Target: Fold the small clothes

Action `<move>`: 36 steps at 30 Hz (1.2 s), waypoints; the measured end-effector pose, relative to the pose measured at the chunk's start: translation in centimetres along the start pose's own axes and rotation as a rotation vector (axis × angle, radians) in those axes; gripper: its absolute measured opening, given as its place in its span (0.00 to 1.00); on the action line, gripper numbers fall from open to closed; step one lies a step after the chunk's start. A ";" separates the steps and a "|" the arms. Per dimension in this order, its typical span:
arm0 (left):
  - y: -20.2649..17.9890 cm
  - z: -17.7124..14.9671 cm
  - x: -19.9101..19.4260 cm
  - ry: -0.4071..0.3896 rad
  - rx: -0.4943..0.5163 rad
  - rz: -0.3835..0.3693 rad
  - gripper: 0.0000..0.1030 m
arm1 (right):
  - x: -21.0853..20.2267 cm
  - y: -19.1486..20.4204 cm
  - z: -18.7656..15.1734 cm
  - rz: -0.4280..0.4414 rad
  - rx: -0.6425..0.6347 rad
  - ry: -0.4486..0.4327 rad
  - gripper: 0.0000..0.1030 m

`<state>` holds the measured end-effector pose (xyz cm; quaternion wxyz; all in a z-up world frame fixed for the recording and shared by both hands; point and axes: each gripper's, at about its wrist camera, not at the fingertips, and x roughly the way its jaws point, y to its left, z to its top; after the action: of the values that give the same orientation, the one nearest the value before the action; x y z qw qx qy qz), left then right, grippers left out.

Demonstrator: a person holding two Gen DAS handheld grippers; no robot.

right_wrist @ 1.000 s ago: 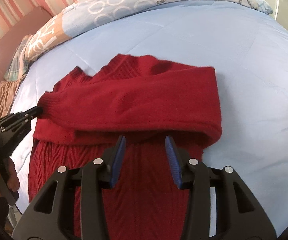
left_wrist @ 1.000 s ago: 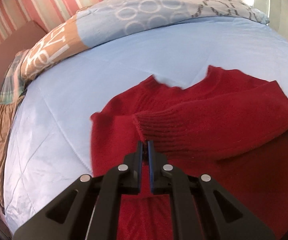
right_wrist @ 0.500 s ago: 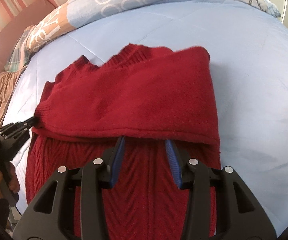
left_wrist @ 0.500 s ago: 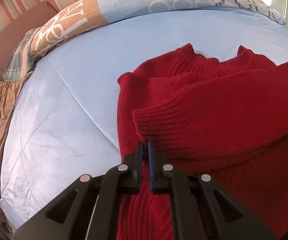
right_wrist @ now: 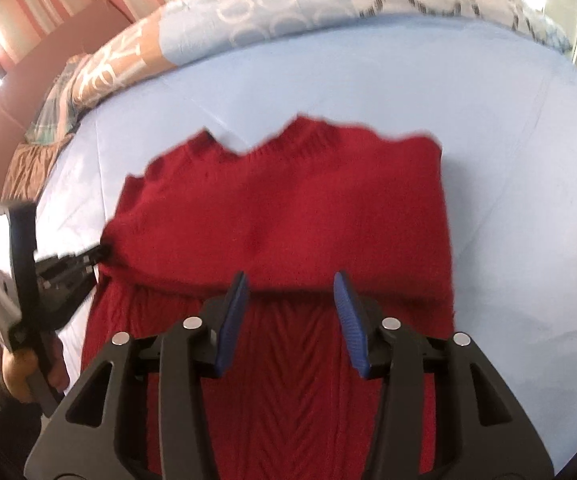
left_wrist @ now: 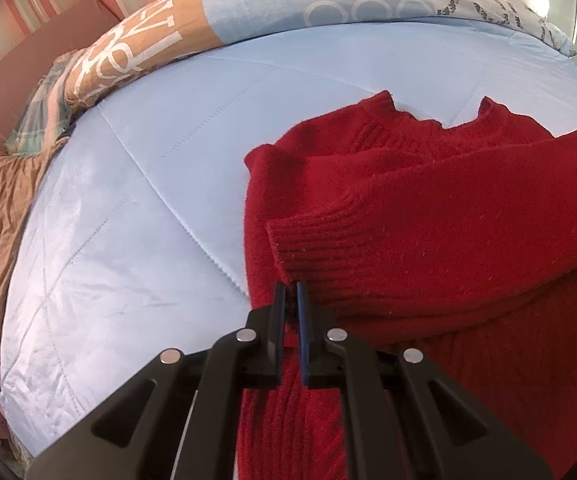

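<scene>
Sleeve drawn further across sweater, pinched by left tool.

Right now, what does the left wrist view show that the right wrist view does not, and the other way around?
Only the left wrist view shows the ribbed cuff up close, pinched in the shut left gripper. Only the right wrist view shows the open right gripper, empty above the sweater, and the hand holding the left tool. Both show the red sweater on the blue bedcover, sleeve folded across its chest.

Bright daylight, fisheye-warped edges; right view motion-blurred.
</scene>
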<state>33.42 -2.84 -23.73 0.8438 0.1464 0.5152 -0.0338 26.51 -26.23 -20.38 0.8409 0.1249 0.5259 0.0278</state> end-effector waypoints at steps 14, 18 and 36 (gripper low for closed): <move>-1.1 -0.3 0.7 0.055 0.021 0.052 0.08 | 7.5 -1.3 0.1 -0.166 -0.028 0.138 0.47; -1.4 -0.3 0.8 0.083 0.023 0.062 0.08 | 8.1 -1.3 0.3 -0.162 -0.023 0.155 0.50; -4.1 -0.8 -3.2 0.108 0.066 -0.023 0.55 | 4.9 -2.0 -0.8 -0.142 0.021 0.134 0.56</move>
<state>30.35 -6.79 -22.11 0.8091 0.1695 0.5603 -0.0526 27.80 -27.13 -25.47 0.8022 0.0941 0.5889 -0.0292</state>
